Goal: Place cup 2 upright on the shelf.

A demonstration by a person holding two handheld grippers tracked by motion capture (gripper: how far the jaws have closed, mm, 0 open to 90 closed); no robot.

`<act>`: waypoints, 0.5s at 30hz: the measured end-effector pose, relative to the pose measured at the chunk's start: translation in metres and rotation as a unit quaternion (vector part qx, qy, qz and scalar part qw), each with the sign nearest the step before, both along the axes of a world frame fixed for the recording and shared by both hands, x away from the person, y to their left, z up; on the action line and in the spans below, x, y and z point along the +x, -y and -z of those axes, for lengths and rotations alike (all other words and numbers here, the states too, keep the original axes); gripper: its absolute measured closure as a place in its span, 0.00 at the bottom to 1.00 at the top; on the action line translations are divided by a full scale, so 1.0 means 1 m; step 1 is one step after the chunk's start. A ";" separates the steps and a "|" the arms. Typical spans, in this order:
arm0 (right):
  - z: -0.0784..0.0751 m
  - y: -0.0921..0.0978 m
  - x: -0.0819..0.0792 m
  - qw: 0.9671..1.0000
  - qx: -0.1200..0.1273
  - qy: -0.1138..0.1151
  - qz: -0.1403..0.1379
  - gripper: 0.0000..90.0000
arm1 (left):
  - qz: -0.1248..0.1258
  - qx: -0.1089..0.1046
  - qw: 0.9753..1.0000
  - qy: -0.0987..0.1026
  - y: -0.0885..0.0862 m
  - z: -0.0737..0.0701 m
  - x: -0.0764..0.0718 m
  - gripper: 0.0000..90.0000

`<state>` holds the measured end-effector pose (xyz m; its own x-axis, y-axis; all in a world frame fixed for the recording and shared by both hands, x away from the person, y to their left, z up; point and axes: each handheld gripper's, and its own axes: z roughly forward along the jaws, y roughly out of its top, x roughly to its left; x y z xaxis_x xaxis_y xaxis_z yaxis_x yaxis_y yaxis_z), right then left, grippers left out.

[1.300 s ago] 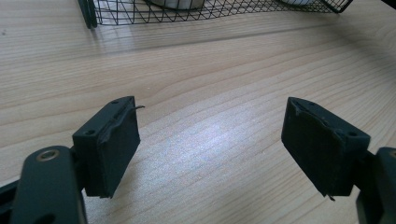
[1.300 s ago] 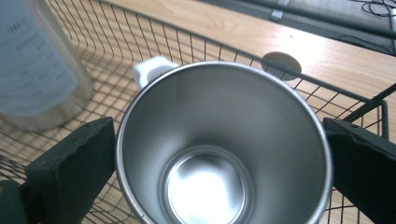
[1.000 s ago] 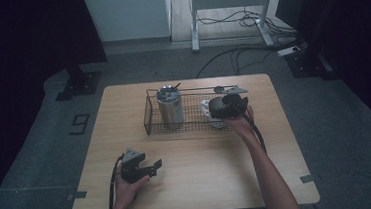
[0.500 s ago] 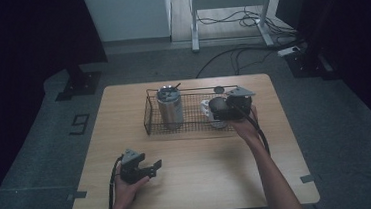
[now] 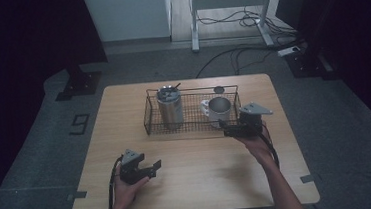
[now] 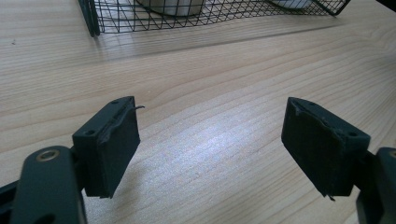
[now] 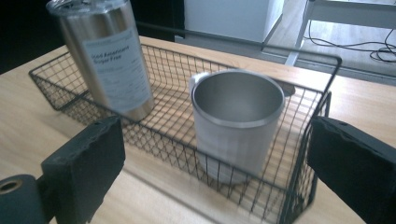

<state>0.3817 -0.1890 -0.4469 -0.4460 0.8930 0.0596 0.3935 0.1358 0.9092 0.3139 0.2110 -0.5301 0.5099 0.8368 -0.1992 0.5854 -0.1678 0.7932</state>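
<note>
Two vessels sit in basket (image 5: 149, 118); right gripper (image 5: 230, 129) has backed off mug (image 5: 219, 110), jaws spread, empty. Mug placed. Left gripper (image 5: 151, 170) idle, spread.

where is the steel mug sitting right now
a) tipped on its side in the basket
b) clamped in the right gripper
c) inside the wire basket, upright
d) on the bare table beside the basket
c: the steel mug stands upright, mouth up, inside the wire basket, and the right gripper has its jaws wide apart in front of it.

Black tool (image 5: 148, 168), frayed black pads (image 6: 112, 140), grey three-cornered plate (image 5: 255, 109), trailing black cable (image 5: 112, 183)
</note>
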 end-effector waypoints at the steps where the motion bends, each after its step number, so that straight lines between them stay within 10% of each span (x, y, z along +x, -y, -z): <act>1: 0.003 0.003 -0.005 1.000 0.000 0.000 0.000 0.05 | 0.000 0.000 1.000 0.000 0.000 0.000 0.000 0.21; 15: 0.042 0.040 -0.061 1.000 0.012 -0.026 0.007 0.11 | -0.003 0.006 1.000 -0.002 0.000 0.002 -0.001 0.22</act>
<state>0.3207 -0.2294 -0.4885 -0.4297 0.8970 0.1036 0.4414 0.1085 0.8907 0.3126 0.2107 -0.5318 0.5038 0.8424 -0.1914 0.5898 -0.1735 0.7887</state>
